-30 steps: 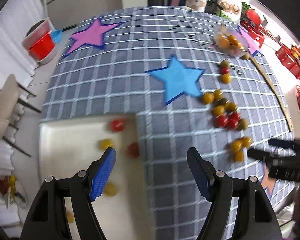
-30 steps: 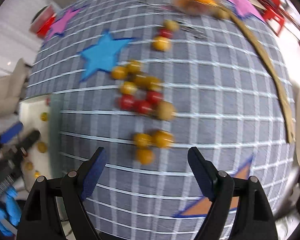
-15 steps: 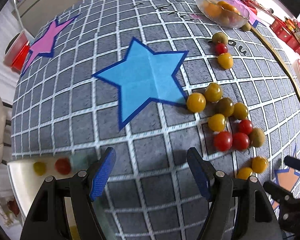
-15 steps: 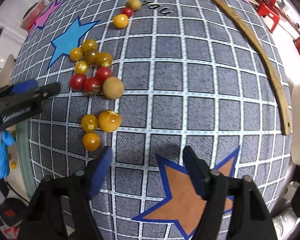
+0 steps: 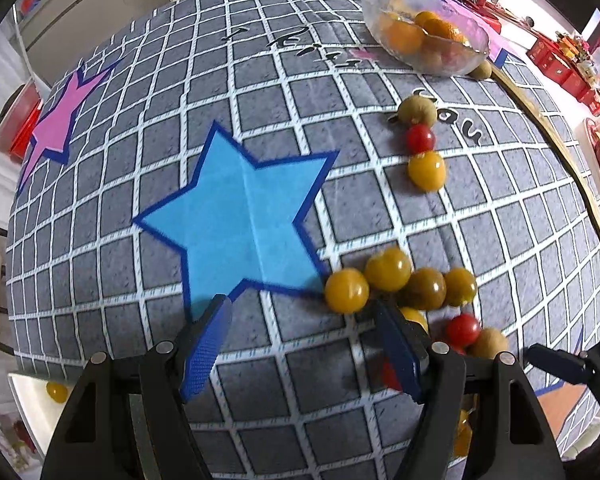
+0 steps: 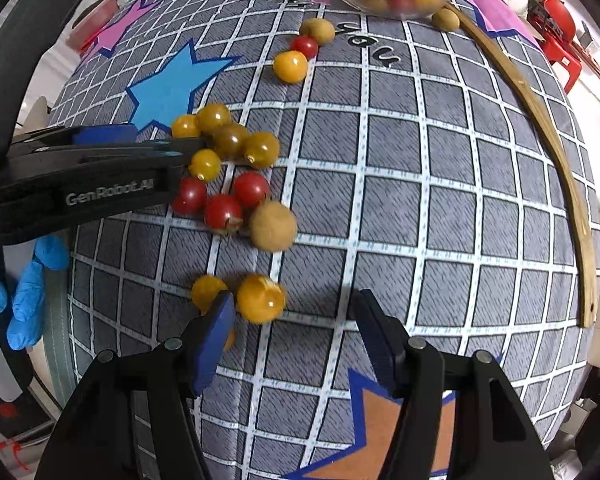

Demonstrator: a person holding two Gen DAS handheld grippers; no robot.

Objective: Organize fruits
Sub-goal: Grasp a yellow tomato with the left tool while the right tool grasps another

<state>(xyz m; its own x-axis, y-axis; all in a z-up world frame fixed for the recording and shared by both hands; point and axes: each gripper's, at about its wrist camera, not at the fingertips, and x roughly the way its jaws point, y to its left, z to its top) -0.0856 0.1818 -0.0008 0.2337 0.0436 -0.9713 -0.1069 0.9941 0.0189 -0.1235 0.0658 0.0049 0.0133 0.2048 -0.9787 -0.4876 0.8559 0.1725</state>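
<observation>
A cluster of yellow tomatoes (image 5: pixel 347 290), red cherry tomatoes (image 6: pixel 223 211) and a brown longan (image 6: pixel 273 225) lies on the grey checked cloth. My left gripper (image 5: pixel 306 346) is open and empty, low over the cloth, its right finger beside the yellow tomatoes; it also shows in the right wrist view (image 6: pixel 100 156). My right gripper (image 6: pixel 294 334) is open and empty, just behind an orange-yellow tomato (image 6: pixel 260 298) and a second one (image 6: pixel 206 292). Three more fruits (image 5: pixel 426 170) lie further back.
A clear glass bowl (image 5: pixel 424 34) of oranges and small fruits stands at the far side, a longan (image 6: pixel 445 19) beside it. A curved wooden strip (image 6: pixel 540 120) runs along the right. A white tray (image 5: pixel 32 400) with a yellow tomato lies off the cloth's left edge.
My left gripper has moved from over the white tray rightward and forward to the fruit cluster. My right gripper has moved closer to the two orange-yellow tomatoes. Both stayed open.
</observation>
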